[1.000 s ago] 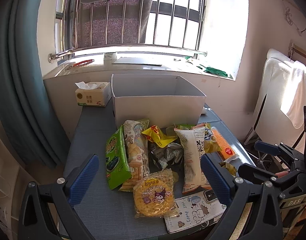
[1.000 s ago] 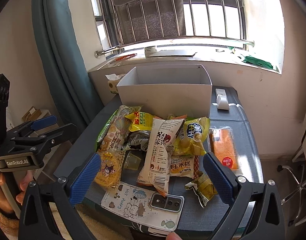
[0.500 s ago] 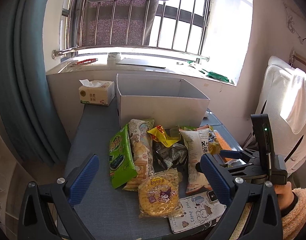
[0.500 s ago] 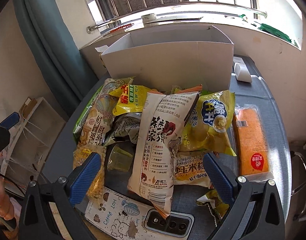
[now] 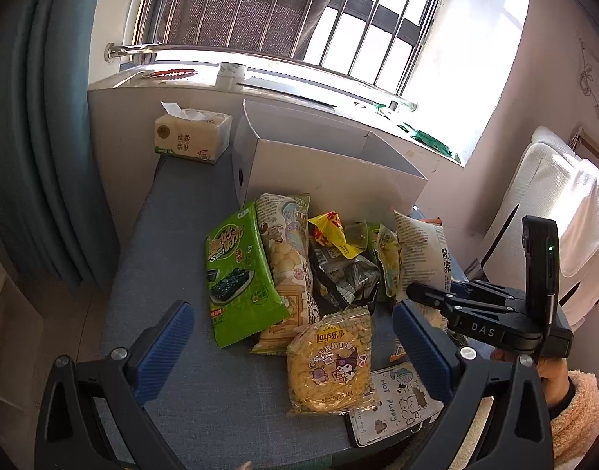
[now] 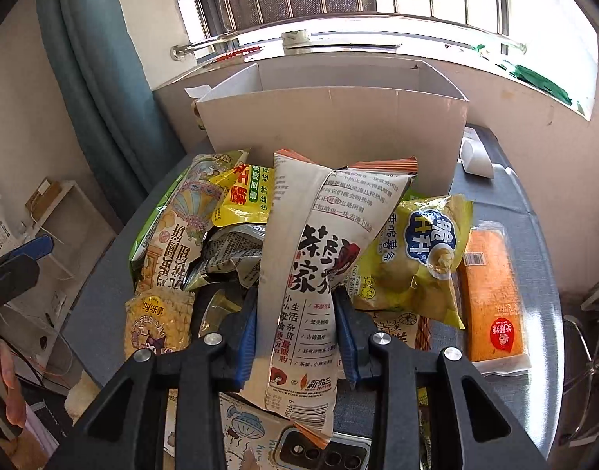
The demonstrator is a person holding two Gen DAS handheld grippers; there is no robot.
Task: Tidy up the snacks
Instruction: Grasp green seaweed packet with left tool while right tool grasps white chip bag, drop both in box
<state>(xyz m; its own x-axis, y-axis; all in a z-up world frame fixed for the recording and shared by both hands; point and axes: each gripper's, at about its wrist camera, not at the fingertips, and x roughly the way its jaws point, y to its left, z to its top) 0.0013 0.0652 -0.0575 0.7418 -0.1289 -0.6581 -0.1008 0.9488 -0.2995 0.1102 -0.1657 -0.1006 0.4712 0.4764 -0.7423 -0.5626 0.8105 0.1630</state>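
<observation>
Right wrist view: right gripper (image 6: 299, 337) has just clamped the white snack bag (image 6: 319, 274), its bottom hiding the phone (image 6: 323, 454); left gripper (image 5: 291, 337) gapes empty.

We see daylight pouring through the barred window (image 5: 338, 39) at the top of both frames, blown out white at upper right. Fisheye bends the edges, corners go black, and focus stays sharp mid-frame.
</observation>
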